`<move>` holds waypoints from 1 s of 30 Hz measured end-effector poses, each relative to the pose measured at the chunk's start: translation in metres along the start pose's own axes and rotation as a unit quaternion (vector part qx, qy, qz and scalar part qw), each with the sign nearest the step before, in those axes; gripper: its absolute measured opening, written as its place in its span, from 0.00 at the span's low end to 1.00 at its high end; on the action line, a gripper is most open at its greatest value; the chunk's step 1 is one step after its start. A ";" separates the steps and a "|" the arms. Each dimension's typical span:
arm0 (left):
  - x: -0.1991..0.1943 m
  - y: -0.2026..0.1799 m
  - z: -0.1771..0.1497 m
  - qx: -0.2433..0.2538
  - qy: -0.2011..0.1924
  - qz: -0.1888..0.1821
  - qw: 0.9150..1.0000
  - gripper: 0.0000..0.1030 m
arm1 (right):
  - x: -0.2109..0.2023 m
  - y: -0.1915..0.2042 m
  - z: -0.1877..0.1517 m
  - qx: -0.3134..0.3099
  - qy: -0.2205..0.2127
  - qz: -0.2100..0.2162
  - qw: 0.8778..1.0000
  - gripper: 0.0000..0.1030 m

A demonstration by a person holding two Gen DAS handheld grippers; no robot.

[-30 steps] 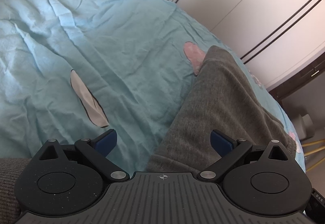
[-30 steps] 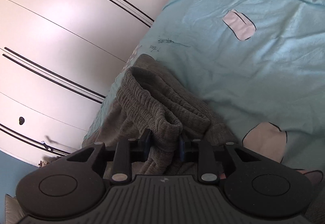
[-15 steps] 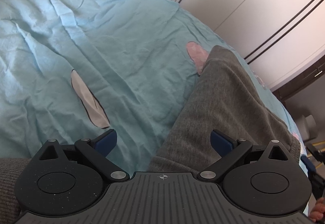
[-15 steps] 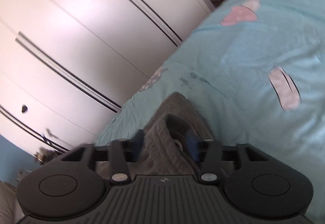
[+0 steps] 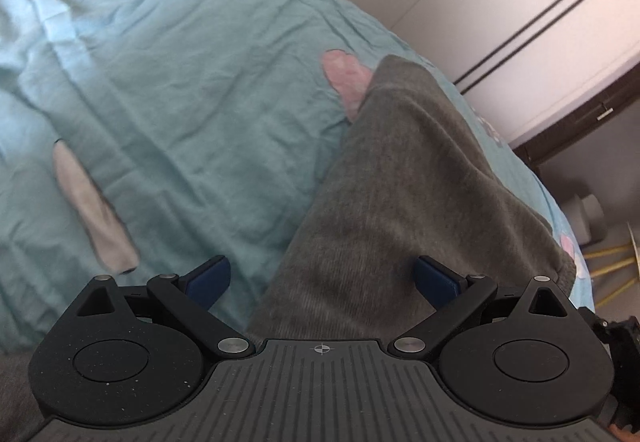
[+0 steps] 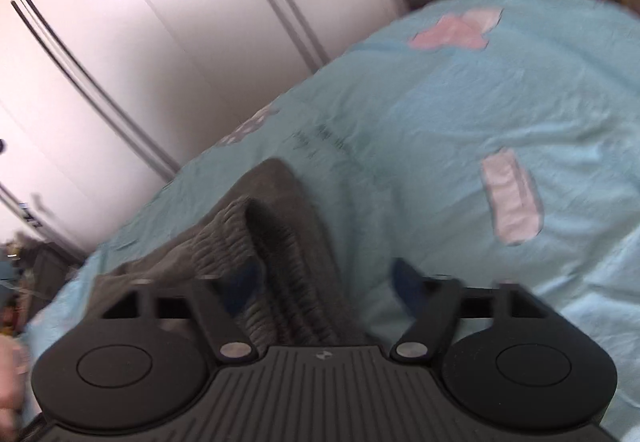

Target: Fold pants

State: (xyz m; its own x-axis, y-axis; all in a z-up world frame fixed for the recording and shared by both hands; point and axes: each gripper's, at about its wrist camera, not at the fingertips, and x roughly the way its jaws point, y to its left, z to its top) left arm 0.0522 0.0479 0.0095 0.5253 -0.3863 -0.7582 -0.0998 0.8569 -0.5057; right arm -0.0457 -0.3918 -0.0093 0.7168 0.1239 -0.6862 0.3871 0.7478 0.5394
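The grey pants [image 5: 408, 201] are lying lengthwise on the blue bedsheet [image 5: 180, 89], seemingly folded only partly, while the left gripper [image 5: 322, 276] and right gripper [image 6: 324, 282] are both hovering wide open, gripping nothing.

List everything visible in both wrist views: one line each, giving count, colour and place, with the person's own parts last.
pants: one, grey, lying on the bed, ribbed waistband between the right gripper's fingers.
bedsheet: one, light blue with pink and white patches, covering the bed.
wardrobe doors: white with dark lines, behind the bed.
left gripper: one, black with blue fingers, open over the pants.
right gripper: one, black with blue fingers, open around the waistband.
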 end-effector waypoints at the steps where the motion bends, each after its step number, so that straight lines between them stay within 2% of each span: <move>1: 0.003 -0.003 0.002 0.009 0.001 -0.003 1.000 0.98 | 0.002 -0.004 -0.001 0.000 0.017 0.019 1.000 0.94; 4: 0.011 -0.010 0.008 0.038 0.004 -0.021 0.999 0.98 | 0.019 -0.012 0.003 -0.009 0.079 0.034 0.996 0.95; 6: 0.017 -0.012 0.012 0.049 0.014 -0.040 0.998 0.98 | 0.030 -0.016 0.003 -0.015 0.102 0.040 0.994 0.95; 12: 0.038 -0.003 0.023 0.022 0.062 -0.084 0.994 0.98 | 0.049 -0.026 0.023 -0.005 0.119 0.072 0.990 0.95; 14: 0.047 0.001 0.025 0.005 0.086 -0.105 0.991 0.98 | 0.058 -0.031 0.029 -0.001 0.136 0.088 0.987 0.95; 16: 0.053 0.003 0.029 0.002 0.092 -0.121 0.988 0.98 | 0.061 -0.036 0.030 0.007 0.148 0.105 0.983 0.95; 20: 0.067 0.002 0.038 0.014 0.110 -0.146 0.983 0.98 | 0.074 -0.042 0.035 0.022 0.173 0.146 0.974 0.95; 23: 0.075 0.004 0.042 0.005 0.124 -0.173 0.977 0.98 | 0.087 -0.043 0.041 0.025 0.180 0.176 0.967 0.95; 26: 0.080 0.005 0.043 0.001 0.130 -0.194 0.972 0.98 | 0.098 -0.041 0.042 0.042 0.198 0.217 0.955 0.95; 30: 0.085 0.004 0.045 0.010 0.130 -0.217 0.967 0.98 | 0.102 -0.025 0.039 -0.033 0.206 0.223 0.952 0.96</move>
State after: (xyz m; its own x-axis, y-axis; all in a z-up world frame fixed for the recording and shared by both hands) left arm 0.1345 0.0339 -0.0389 0.2833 -0.7822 -0.5549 0.1012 0.5997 -0.7938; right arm 0.0407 -0.4236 -0.0742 0.5075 0.6736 -0.5373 0.0511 0.5989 0.7992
